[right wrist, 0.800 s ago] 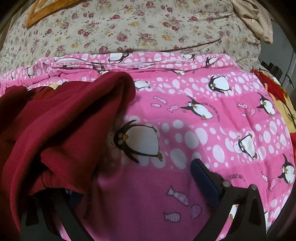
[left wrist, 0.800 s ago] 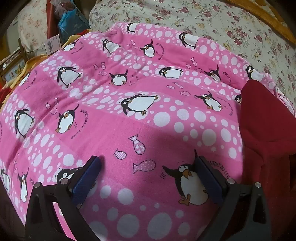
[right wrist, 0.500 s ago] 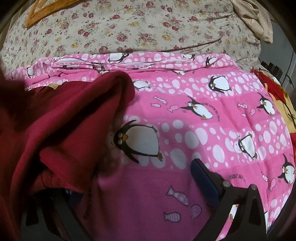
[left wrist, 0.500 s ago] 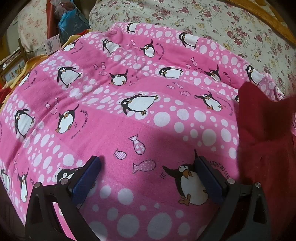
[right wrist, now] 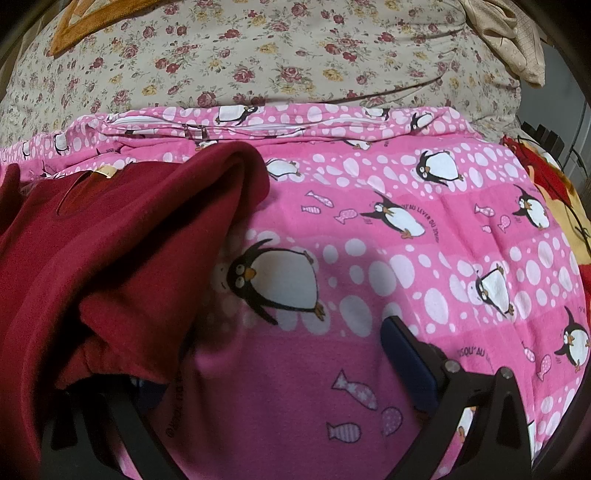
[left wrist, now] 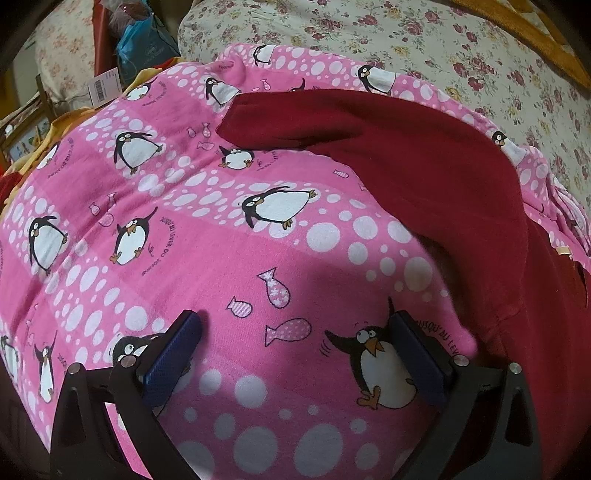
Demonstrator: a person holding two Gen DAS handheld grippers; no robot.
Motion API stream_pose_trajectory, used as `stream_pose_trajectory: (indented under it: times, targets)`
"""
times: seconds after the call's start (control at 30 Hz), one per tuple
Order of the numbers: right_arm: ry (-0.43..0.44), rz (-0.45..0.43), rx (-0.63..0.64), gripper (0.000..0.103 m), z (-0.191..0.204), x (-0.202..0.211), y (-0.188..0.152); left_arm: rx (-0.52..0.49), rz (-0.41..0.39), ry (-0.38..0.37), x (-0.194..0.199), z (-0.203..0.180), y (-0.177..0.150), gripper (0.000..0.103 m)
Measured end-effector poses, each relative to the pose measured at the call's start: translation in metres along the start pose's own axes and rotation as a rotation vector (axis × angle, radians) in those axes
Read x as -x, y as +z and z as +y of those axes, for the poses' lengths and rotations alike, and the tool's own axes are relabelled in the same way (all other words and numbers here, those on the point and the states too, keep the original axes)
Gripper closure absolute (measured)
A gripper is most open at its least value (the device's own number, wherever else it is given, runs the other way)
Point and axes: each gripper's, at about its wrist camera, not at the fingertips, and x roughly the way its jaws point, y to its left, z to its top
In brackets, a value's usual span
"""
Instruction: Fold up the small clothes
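Note:
A dark red garment [left wrist: 424, 177] lies on the pink penguin blanket [left wrist: 184, 229], stretched across its upper right with one end reaching toward the middle. My left gripper [left wrist: 295, 354] hovers open over bare blanket, below and left of the garment, with nothing between its blue pads [left wrist: 173, 350]. In the right wrist view the red garment [right wrist: 122, 251] is bunched on the left of the pink blanket [right wrist: 424, 258]. My right gripper [right wrist: 277, 373] is open. Its right pad [right wrist: 406, 365] shows, while a fold of the garment drapes over the left finger and hides it.
A floral bedsheet [right wrist: 280, 55] lies beyond the blanket, with an orange cloth [right wrist: 74, 33] on it and a beige cloth [right wrist: 509, 33] at the far right. A blue bag [left wrist: 144, 40] and a price tag [left wrist: 105, 86] sit past the blanket's left edge. A yellow-red blanket [right wrist: 554, 192] lies right.
In the left wrist view the red garment has swung from the right edge leftward across the upper blanket. Both grippers have kept still, jaws wide.

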Motion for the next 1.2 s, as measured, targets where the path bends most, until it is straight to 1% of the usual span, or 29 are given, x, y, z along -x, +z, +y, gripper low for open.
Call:
stream_pose_trajectory:
  times: [0.37, 0.43, 0.57, 0.7, 0.77, 0.8, 0.83, 0.87, 0.9, 0.97, 1.0, 1.07, 1.1, 1.2]
  targets:
    - [-0.001, 0.001, 0.001, 0.000, 0.002, -0.001, 0.003, -0.001, -0.001, 0.004, -0.001, -0.002, 0.000, 0.016]
    - [-0.021, 0.005, 0.017, 0.000, 0.004, -0.001, 0.003, -0.001, 0.000, 0.004, -0.001, -0.002, 0.000, 0.016]
    - [-0.021, 0.001, 0.013, 0.000, 0.001, 0.001, 0.000, -0.008, 0.016, 0.008, 0.001, -0.002, -0.002, 0.016]
    - [-0.045, 0.037, 0.018, 0.000, 0.005, 0.009, 0.001, -0.047, 0.043, -0.025, 0.013, -0.002, -0.007, 0.017]
    - [-0.060, 0.073, 0.001, 0.000, 0.006, 0.021, -0.004, -0.050, 0.043, -0.021, 0.017, -0.002, -0.008, 0.020]
    - [-0.060, 0.086, -0.006, 0.000, 0.005, 0.027, -0.007, -0.046, 0.036, -0.019, 0.021, -0.002, -0.009, 0.024]
    - [-0.051, 0.095, -0.010, 0.000, 0.005, 0.034, -0.010, -0.042, 0.030, -0.018, 0.024, -0.001, -0.010, 0.029]
    - [-0.032, 0.099, -0.012, 0.000, 0.005, 0.041, -0.012, -0.041, 0.018, -0.022, 0.031, -0.003, -0.012, 0.032]
    - [0.005, 0.091, -0.016, 0.000, 0.005, 0.054, -0.015, -0.044, 0.010, -0.029, 0.035, -0.003, -0.012, 0.034]
    - [0.047, 0.056, -0.026, 0.000, 0.006, 0.076, -0.019, -0.056, -0.019, -0.052, 0.047, -0.006, -0.015, 0.034]
    - [0.068, 0.022, -0.028, 0.000, 0.008, 0.091, -0.020, -0.068, -0.048, -0.061, 0.057, -0.009, -0.017, 0.034]
    - [0.096, -0.016, -0.024, 0.000, 0.015, 0.111, -0.019, -0.084, -0.079, -0.066, 0.069, -0.014, -0.019, 0.034]
    - [0.116, -0.027, -0.022, 0.000, 0.022, 0.121, -0.018, -0.096, -0.093, -0.075, 0.077, -0.017, -0.021, 0.034]
    - [0.197, -0.020, -0.019, 0.000, 0.043, 0.134, -0.016, -0.118, -0.109, -0.104, 0.093, -0.026, -0.023, 0.034]
